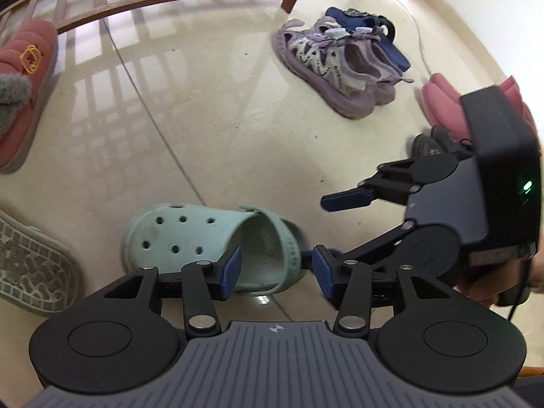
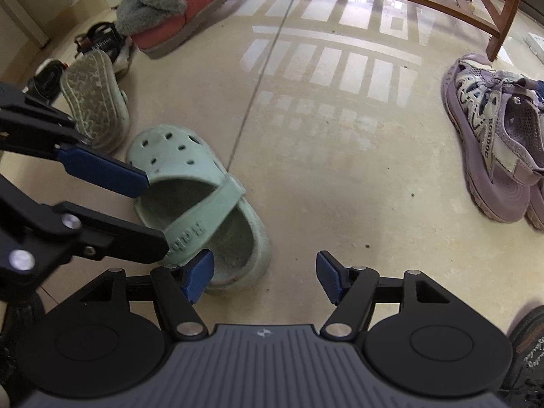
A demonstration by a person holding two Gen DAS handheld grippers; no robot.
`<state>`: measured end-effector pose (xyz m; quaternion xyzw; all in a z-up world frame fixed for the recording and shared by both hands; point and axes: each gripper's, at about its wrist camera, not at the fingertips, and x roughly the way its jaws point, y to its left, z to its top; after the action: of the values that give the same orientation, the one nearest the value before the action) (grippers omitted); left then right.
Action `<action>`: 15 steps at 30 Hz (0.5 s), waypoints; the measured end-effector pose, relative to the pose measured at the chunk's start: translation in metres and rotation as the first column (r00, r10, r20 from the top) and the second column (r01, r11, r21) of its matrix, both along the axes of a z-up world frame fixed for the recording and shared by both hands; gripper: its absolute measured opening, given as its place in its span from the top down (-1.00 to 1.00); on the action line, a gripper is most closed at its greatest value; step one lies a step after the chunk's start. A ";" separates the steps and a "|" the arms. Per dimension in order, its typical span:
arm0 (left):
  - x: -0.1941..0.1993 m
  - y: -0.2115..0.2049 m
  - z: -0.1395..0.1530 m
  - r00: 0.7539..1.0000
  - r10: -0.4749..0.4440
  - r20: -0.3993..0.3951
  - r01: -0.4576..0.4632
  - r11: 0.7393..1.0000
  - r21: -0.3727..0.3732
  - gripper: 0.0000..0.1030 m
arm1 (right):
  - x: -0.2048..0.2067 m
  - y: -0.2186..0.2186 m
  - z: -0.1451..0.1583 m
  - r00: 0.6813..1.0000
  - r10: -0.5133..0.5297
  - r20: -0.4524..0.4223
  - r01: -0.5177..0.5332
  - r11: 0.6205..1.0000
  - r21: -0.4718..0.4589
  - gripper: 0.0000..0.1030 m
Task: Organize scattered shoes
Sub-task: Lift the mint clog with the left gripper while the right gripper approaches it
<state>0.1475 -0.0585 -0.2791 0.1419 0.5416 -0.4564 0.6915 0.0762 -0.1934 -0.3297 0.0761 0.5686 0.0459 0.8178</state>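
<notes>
Near me on beige tiled floor [image 2: 340, 156]: pale-green perforated foam clog [image 1: 210, 241], upright. Left gripper [image 1: 277, 267] spread wide, empty, straddling its heel. Right gripper [image 2: 265, 277] wide open, empty, just right of clog. Lilac sandals [image 1: 336, 64] far right.

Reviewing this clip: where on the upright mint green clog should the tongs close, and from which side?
Probably the heel strap or rear rim of the mint green clog. It sits sole-down with the heel end nearest both the left tongs and the right tongs, both open. The raised strap is a thin band with space beneath, so one finger can slip inside the opening. Coming from above at the heel end looks best.
</notes>
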 end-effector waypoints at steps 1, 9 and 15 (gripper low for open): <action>0.000 0.003 0.002 1.000 -0.004 0.014 0.004 1.000 -0.003 0.04 | 0.001 0.000 0.001 1.000 0.002 0.004 -0.002 1.000 0.003 -0.41; -0.002 0.018 -0.003 0.999 -0.036 0.035 0.035 0.999 0.011 0.04 | 0.008 0.001 0.009 0.999 0.014 0.034 -0.014 1.000 0.017 -0.41; -0.004 0.017 -0.011 0.996 -0.059 0.066 0.057 0.998 0.021 0.04 | 0.018 0.011 0.015 0.997 0.051 0.053 -0.051 0.999 0.007 -0.41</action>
<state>0.1433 -0.0416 -0.2901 0.1794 0.5183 -0.4660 0.6942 0.0940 -0.1821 -0.3147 0.0635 0.5482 0.0711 0.8309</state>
